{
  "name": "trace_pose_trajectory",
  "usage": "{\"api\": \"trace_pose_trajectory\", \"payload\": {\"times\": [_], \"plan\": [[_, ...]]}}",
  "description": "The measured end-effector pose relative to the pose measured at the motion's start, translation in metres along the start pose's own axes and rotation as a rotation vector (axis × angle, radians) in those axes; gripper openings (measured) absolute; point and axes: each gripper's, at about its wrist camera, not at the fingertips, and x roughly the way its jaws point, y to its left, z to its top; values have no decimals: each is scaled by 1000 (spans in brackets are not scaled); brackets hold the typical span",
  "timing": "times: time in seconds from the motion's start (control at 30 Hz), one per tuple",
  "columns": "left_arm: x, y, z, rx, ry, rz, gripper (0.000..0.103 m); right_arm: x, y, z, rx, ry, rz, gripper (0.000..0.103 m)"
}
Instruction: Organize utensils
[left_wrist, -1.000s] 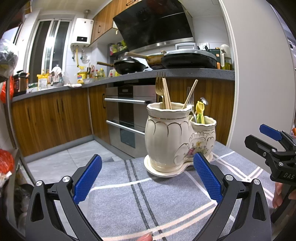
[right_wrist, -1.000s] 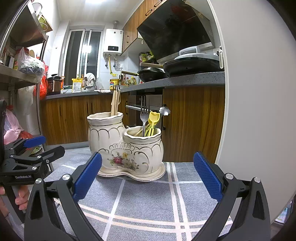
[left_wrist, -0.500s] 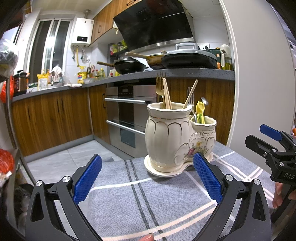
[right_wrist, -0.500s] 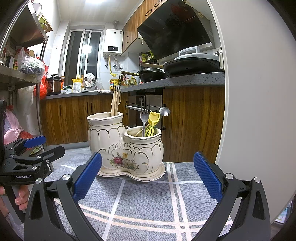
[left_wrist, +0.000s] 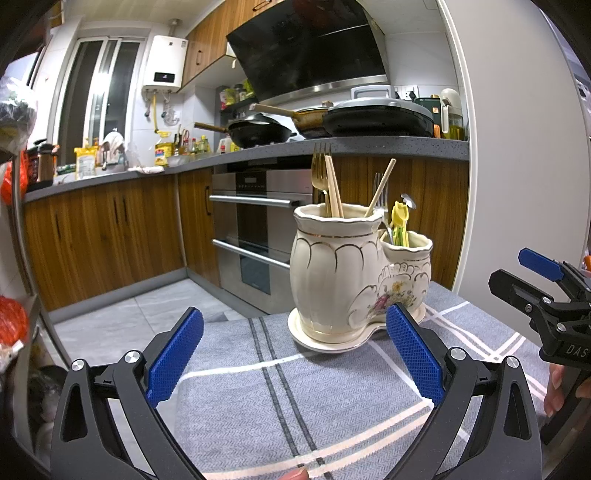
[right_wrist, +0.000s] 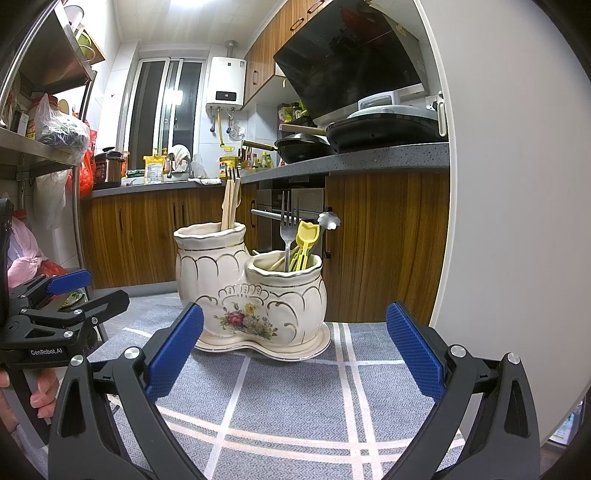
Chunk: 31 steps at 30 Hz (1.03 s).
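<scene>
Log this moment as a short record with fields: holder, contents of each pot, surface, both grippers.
holder: cream ceramic double utensil holder, two joined pots on one saucer, upright
taller pot: gold fork and wooden chopsticks
shorter pot: silver fork, yellow plastic utensils, a flower-topped utensil, one chopstick
surface: grey checked cloth
left gripper: open, empty, short of the holder
right gripper: open, empty, facing the shorter pot
</scene>
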Motion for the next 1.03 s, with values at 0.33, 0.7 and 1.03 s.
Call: {"api": "trace_pose_trajectory", "payload": {"times": [0.33,0.7,1.03], "plan": [[0,0,0,0,0,0,98,0,0,0,0,0,0,98],[0,-1,0,0,2,1,98,0,0,1,0,0,0,98],[4,2,-3,-9,10,15,98,0,0,-2,2,11,-4,98]]}}
